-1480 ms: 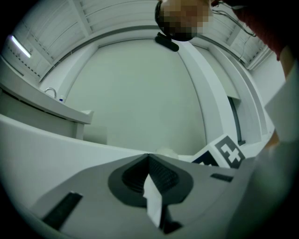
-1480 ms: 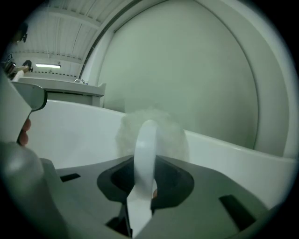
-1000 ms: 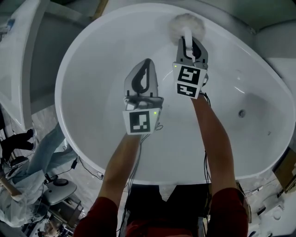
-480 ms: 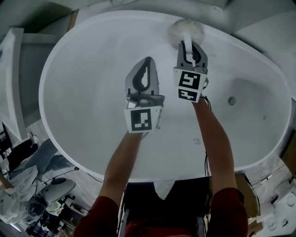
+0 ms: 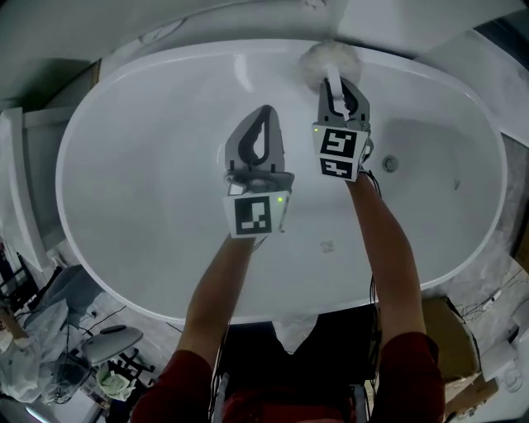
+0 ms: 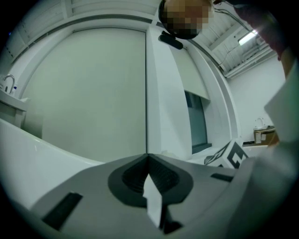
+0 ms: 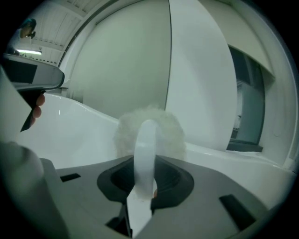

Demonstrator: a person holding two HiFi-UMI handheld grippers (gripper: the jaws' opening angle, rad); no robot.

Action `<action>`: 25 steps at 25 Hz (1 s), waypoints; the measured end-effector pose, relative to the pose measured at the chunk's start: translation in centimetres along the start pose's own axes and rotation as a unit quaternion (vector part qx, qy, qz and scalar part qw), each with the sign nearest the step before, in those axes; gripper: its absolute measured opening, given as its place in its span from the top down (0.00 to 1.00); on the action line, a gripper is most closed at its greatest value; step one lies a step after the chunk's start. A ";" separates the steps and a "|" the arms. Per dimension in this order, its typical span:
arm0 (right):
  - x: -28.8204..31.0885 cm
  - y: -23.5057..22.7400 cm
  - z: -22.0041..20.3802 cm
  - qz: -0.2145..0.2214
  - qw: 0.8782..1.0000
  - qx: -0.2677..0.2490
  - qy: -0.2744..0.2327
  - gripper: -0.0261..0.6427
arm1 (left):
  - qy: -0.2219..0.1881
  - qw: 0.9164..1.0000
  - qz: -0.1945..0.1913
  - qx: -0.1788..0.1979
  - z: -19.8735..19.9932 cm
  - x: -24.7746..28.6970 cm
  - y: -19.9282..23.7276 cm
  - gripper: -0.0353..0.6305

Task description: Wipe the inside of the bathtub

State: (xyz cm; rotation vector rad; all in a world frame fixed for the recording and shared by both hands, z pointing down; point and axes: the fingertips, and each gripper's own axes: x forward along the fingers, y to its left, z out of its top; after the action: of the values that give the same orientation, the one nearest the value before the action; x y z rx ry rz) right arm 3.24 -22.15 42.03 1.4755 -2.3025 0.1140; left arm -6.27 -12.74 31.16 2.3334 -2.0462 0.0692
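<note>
A white oval bathtub [image 5: 149, 273] fills the head view. My right gripper [image 5: 335, 83] is shut on the white handle [image 7: 145, 154] of a fluffy round scrubber [image 5: 331, 59], whose head [image 7: 148, 128] rests against the tub's far inner wall near the rim. My left gripper [image 5: 263, 111] hovers over the tub's middle, just left of the right one, jaws shut with nothing between them [image 6: 148, 156]. The drain [image 5: 390, 164] lies on the tub floor to the right.
A white wall panel [image 5: 397, 16] runs behind the tub's far rim. Cables, bags and a stool [image 5: 107, 339] clutter the floor at lower left. A cardboard box [image 5: 450, 330] sits at lower right.
The head view has swung, so the tub now lies more level across the frame. Both grippers keep about the same pose, the scrubber still at the far wall.
</note>
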 end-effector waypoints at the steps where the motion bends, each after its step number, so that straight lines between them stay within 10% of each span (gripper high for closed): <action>1: -0.5 -1.9 -0.7 -0.006 1.000 0.001 0.002 0.83 | 0.001 1.000 -0.005 0.001 0.0 0.5 -1.7 0.92; 25: -9.9 -36.3 -16.3 -0.160 0.978 0.121 0.054 0.83 | 0.012 0.993 -0.114 0.005 -3.2 11.7 -31.7 0.92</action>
State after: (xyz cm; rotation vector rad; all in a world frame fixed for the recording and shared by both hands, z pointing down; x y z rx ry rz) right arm 43.73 -25.06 47.93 1.8912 -1.9893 0.3830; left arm 26.62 -20.03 35.09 2.5403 -1.7603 0.1004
